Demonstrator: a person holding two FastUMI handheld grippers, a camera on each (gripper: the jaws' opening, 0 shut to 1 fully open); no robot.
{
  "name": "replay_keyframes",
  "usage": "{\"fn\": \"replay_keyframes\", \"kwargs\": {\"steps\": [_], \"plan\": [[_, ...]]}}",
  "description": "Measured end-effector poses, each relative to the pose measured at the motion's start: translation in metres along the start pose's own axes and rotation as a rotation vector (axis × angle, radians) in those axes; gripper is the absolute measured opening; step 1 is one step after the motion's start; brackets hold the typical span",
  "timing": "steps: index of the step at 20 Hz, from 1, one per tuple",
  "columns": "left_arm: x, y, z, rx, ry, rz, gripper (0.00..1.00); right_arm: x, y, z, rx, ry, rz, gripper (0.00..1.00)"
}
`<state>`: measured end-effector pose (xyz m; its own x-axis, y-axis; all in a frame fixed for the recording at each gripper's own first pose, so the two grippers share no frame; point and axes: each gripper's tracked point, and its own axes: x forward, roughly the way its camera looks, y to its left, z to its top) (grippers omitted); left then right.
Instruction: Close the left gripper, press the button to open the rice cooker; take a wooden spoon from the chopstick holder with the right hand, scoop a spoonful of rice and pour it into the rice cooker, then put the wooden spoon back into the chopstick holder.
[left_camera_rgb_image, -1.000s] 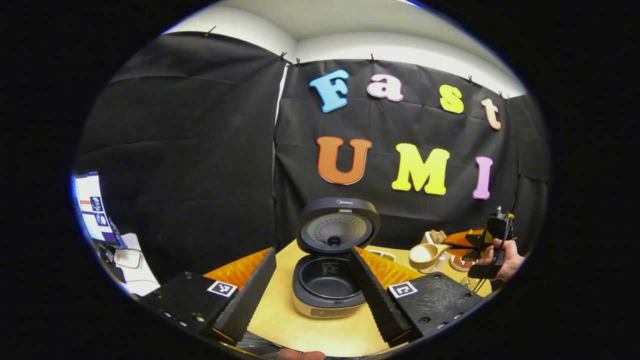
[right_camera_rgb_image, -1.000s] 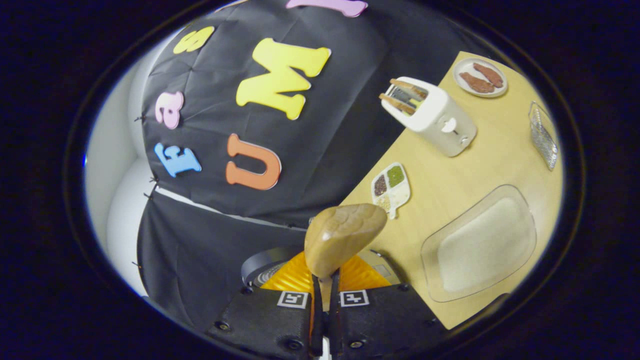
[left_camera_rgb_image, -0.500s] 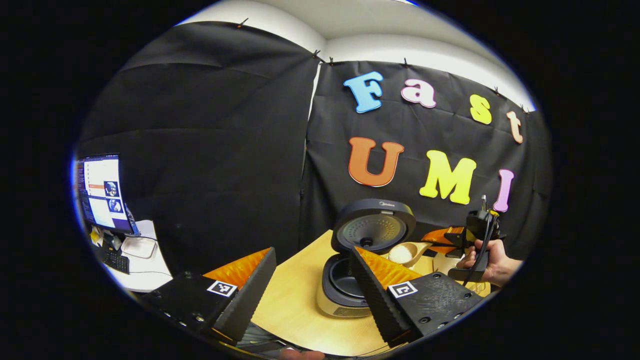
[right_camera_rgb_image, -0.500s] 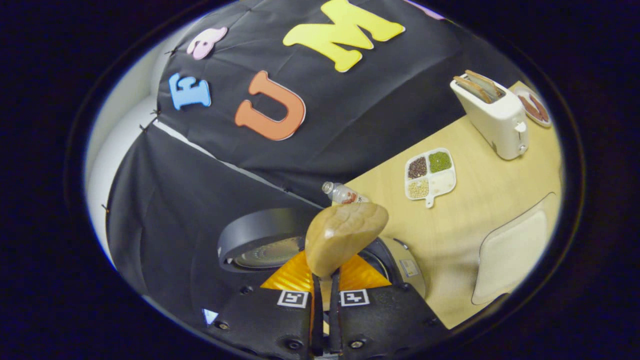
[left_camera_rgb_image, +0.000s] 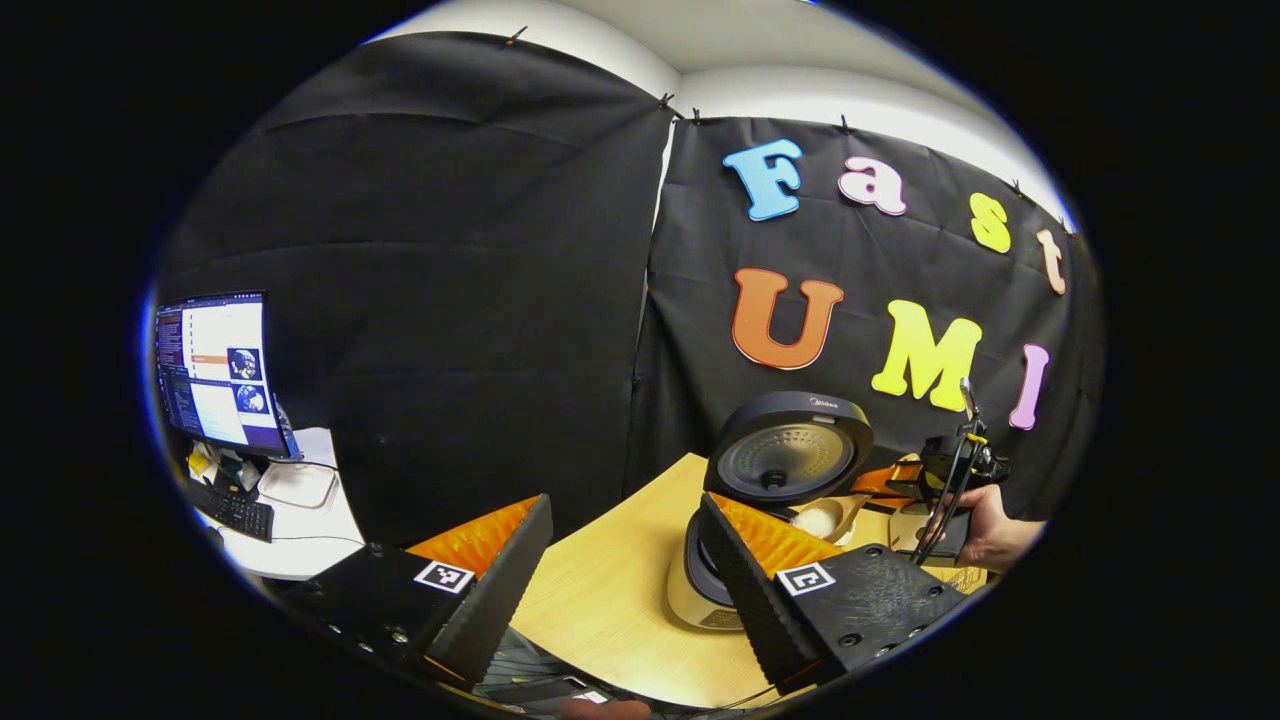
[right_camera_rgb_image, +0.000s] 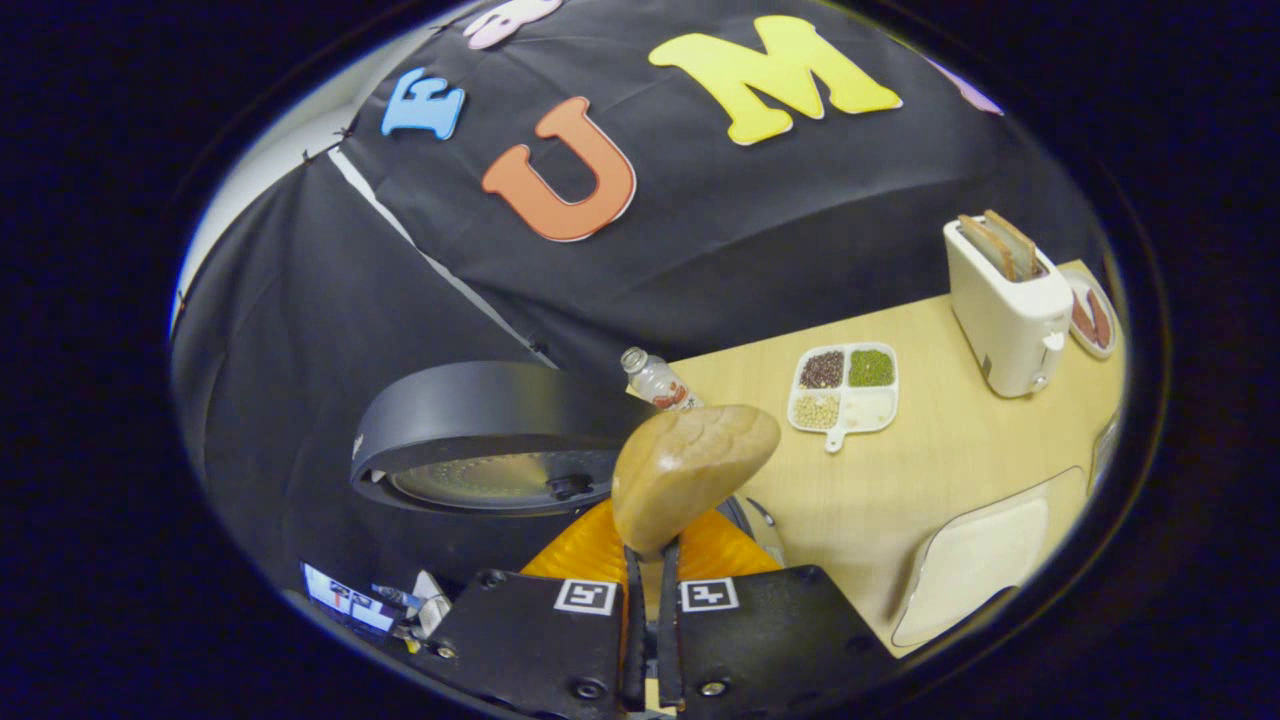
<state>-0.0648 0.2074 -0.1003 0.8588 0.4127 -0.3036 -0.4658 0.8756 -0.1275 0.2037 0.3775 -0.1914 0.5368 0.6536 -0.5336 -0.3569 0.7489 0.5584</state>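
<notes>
Left gripper view looks across the pale wooden table (left_camera_rgb_image: 610, 600) at the rice cooker (left_camera_rgb_image: 700, 590), whose round dark lid (left_camera_rgb_image: 790, 450) stands raised, its ribbed inner face turned this way. The left gripper (left_camera_rgb_image: 625, 575) hangs in front with its two fingers spread wide apart and nothing between them. Beyond the cooker, the right gripper (left_camera_rgb_image: 880, 482), held in a hand (left_camera_rgb_image: 990, 530), carries the wooden spoon (left_camera_rgb_image: 825, 518) with its bowl just over the cooker's opening; a white heap sits in the bowl, probably rice, though it is too small to be sure. A lit monitor (left_camera_rgb_image: 215, 370) and a keyboard (left_camera_rgb_image: 232, 508) stand on a white desk at far left.

Right gripper view gives the reverse side: the right gripper (right_camera_rgb_image: 650, 650) is pinched tight on the spoon's handle, and the smooth, rounded underside of the bowl (right_camera_rgb_image: 690, 470) faces the camera, so its contents are hidden. The lid (right_camera_rgb_image: 480, 440) juts out to the left like a thick dark disc. Behind the spoon lies a small clear bottle (right_camera_rgb_image: 655, 380). Farther along the table sit a white divided dish (right_camera_rgb_image: 845, 390) with dark, green and pale grains in three compartments and something white in the fourth, a white toaster (right_camera_rgb_image: 1005, 300) with two slices of toast poking up, a plate (right_camera_rgb_image: 1095, 320) at the far edge, and a clear shallow tray (right_camera_rgb_image: 980, 560) holding a white layer.
</notes>
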Motion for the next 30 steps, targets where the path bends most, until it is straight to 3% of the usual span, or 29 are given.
{"fn": "replay_keyframes", "kwargs": {"steps": [15,25,30], "plan": [[-0.012,0.012,-0.009,-0.035,0.012,0.027,0.95,-0.015,0.038,0.009,-0.443,-0.119,-0.072,0.1],[-0.022,0.017,-0.008,-0.044,0.01,0.039,0.95,-0.029,0.092,-0.001,-0.961,-0.267,-0.11,0.1],[-0.026,0.015,-0.01,-0.054,0.013,0.032,0.95,-0.042,0.115,-0.014,-1.169,-0.354,-0.083,0.1]]}}
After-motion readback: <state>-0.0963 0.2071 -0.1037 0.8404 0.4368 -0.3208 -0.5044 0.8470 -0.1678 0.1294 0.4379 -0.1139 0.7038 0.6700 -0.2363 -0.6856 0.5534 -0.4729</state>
